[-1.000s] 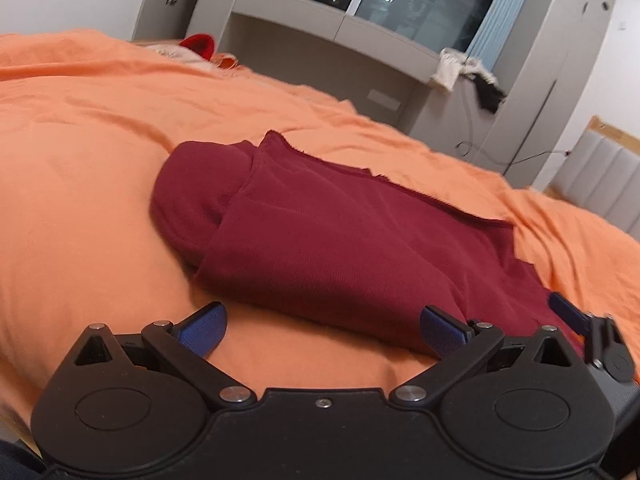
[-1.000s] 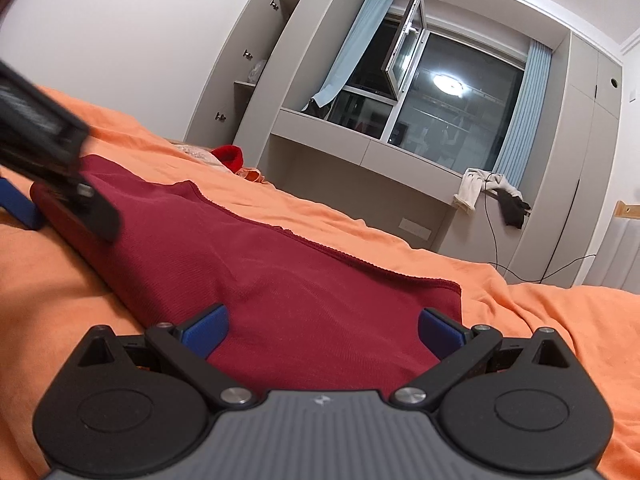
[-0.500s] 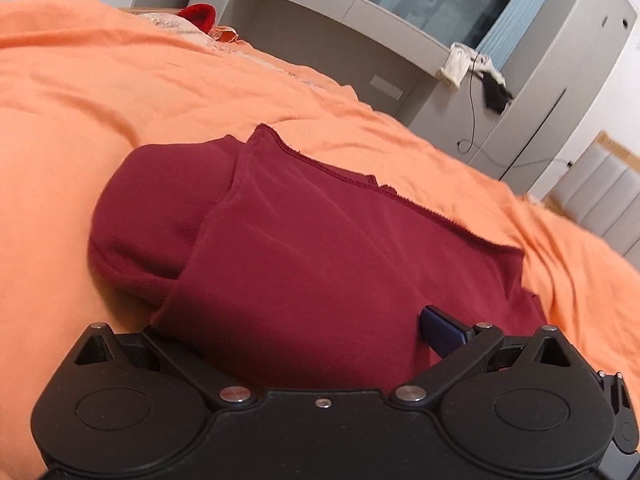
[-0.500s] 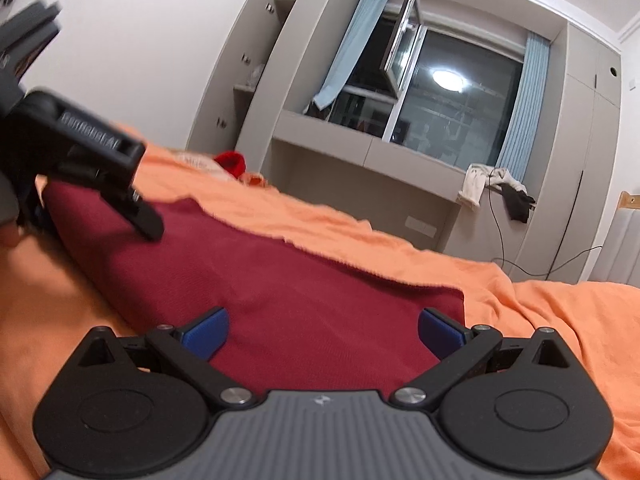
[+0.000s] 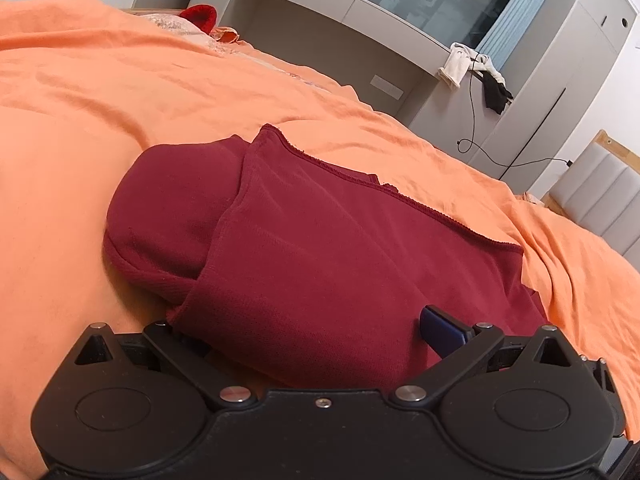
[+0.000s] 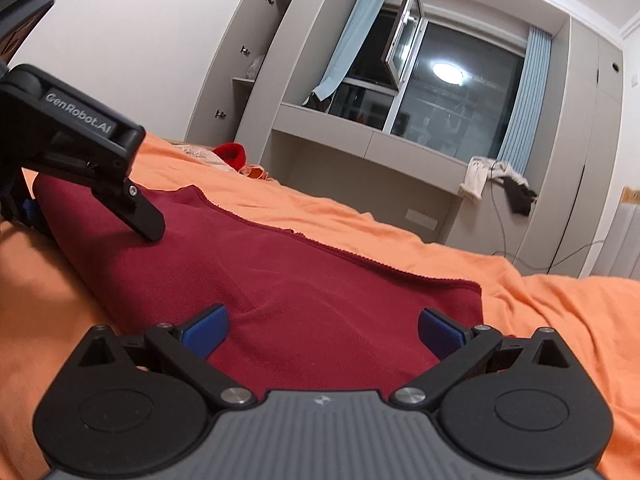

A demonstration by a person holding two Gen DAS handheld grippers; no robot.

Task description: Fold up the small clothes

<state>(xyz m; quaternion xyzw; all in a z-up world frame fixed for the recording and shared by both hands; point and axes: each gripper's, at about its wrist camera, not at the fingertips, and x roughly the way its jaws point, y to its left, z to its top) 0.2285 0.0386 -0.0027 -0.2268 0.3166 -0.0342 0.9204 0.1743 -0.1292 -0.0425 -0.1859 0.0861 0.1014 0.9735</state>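
A dark red garment [image 5: 320, 248] lies partly folded on the orange bedspread [image 5: 100, 92], a rounded part sticking out at its left. My left gripper [image 5: 316, 328] is open at the garment's near edge; its left finger is hidden under the cloth, its right blue pad [image 5: 440, 326] rests on top. My right gripper [image 6: 322, 330] is open over the same garment [image 6: 300, 280], both blue pads on the cloth near its right end. The left gripper also shows in the right wrist view [image 6: 80, 140], at the garment's left end.
Grey built-in cabinets and a window ledge [image 6: 372, 140] stand beyond the bed. Clothes and a cable [image 6: 500, 184] hang off the ledge. A red item [image 5: 200, 16] lies at the far bed edge. A padded headboard [image 5: 600, 196] is at the right.
My left gripper has moved forward onto the garment's near edge, its left finger going under the cloth. My right gripper has stayed almost still over the cloth.
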